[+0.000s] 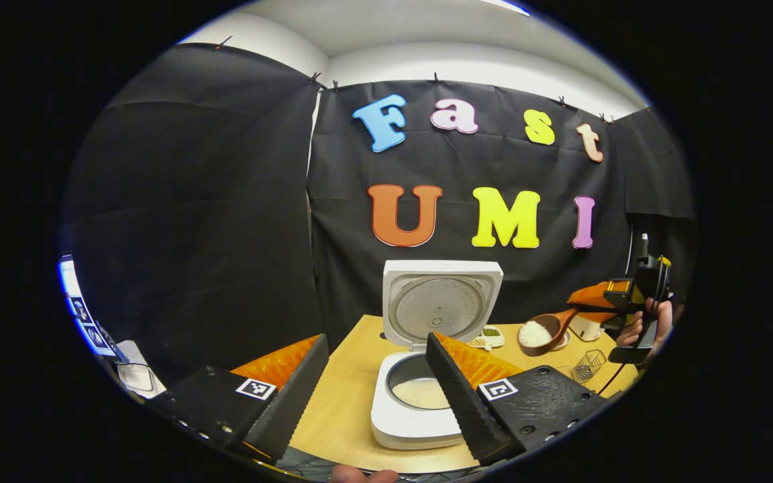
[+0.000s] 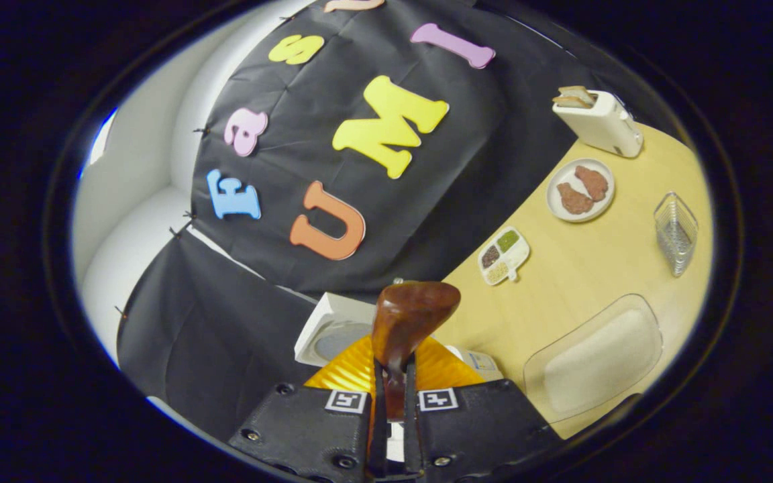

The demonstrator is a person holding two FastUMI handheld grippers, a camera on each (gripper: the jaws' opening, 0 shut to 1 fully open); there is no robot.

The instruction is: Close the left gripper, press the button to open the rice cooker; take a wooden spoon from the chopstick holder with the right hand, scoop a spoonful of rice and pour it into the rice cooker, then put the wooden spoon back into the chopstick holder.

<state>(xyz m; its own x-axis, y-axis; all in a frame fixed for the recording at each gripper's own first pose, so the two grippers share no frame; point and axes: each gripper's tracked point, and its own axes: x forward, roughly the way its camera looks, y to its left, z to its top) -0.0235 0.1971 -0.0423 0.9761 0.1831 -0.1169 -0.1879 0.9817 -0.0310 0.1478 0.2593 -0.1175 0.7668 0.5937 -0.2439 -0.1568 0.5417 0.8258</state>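
Note:
The white rice cooker [image 1: 420,409] stands on the wooden table [image 1: 353,396] with its lid [image 1: 441,303] raised and pale rice in its pot. My left gripper [image 1: 376,339] hovers in front of it, open, with nothing between its fingers. To the right, a hand holds my right gripper [image 1: 618,302], shut on the handle of the wooden spoon [image 1: 539,333], whose bowl is heaped with white rice and hangs above the table right of the cooker. In the right gripper view the gripper [image 2: 393,376] clamps the spoon [image 2: 412,315], seen from its underside, above the cooker lid [image 2: 333,329].
A wire chopstick holder [image 1: 588,364] [image 2: 675,231] stands at the right of the table. A clear tray of rice [image 2: 594,362], a small divided dish of grains [image 2: 504,255], a plate with brown patties [image 2: 580,190] and a white toaster [image 2: 598,121] also sit there.

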